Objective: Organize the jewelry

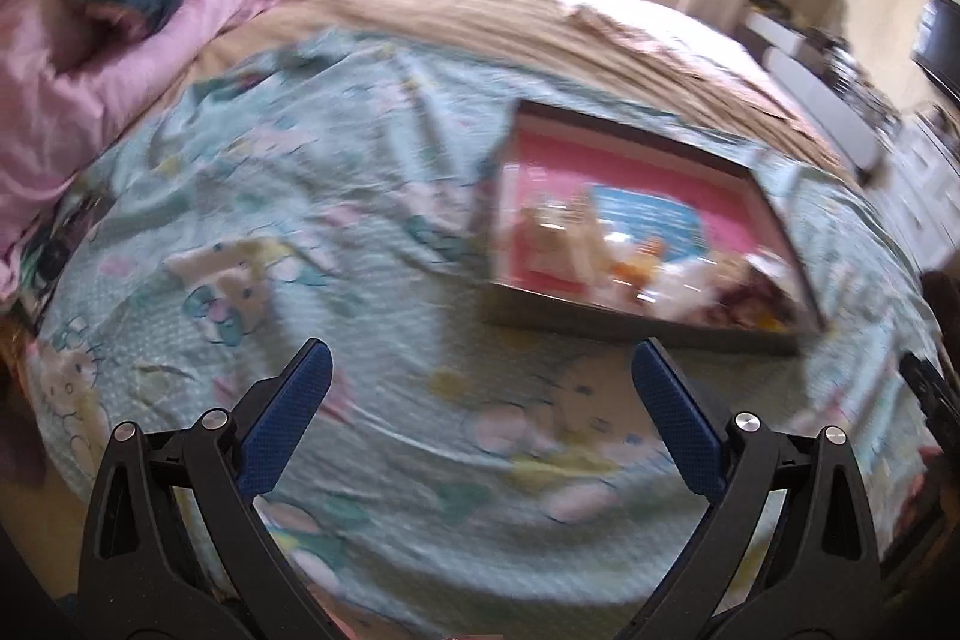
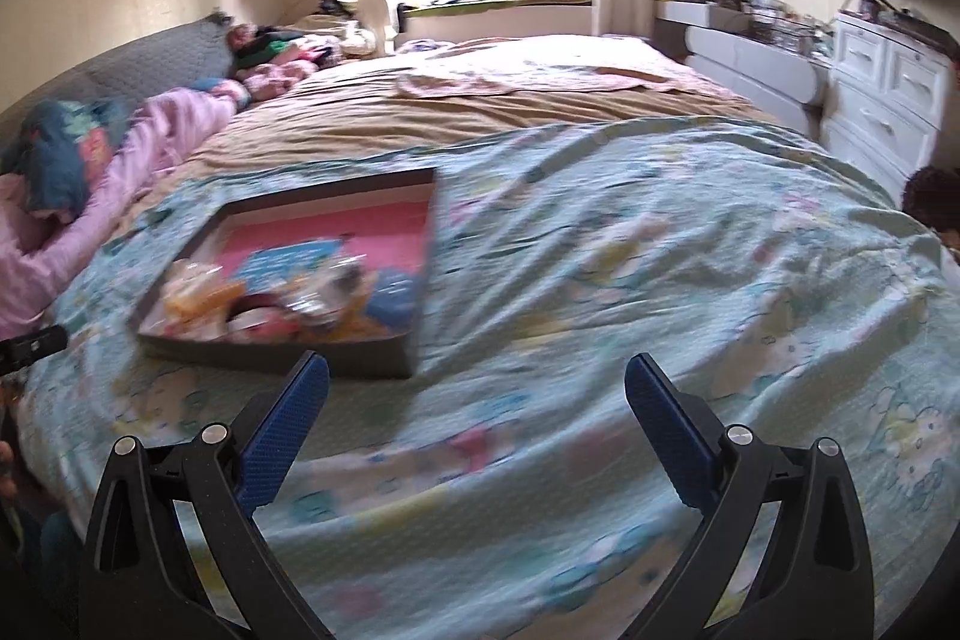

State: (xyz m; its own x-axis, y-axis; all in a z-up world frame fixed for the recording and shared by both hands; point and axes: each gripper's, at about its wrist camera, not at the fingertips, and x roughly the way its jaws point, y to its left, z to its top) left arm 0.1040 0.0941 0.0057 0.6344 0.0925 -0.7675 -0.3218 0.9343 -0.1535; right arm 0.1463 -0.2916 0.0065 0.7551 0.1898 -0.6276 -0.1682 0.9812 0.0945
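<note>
Both the left tongs [image 1: 480, 370] and the right tongs [image 2: 477, 382] hover wide open and empty over the bed [image 2: 600, 280], so reach slowly toward the near end of the tray [image 2: 270, 355], where the blurred jewelry [image 2: 288, 301] lies heaped.

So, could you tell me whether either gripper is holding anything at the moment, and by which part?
Nothing is held: the left gripper and the right gripper are both open above the bedspread.

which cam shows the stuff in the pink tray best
The right wrist view: the tray is less blurred there and its small packets show. The left wrist view has the same tray more smeared, toward the right.
</note>
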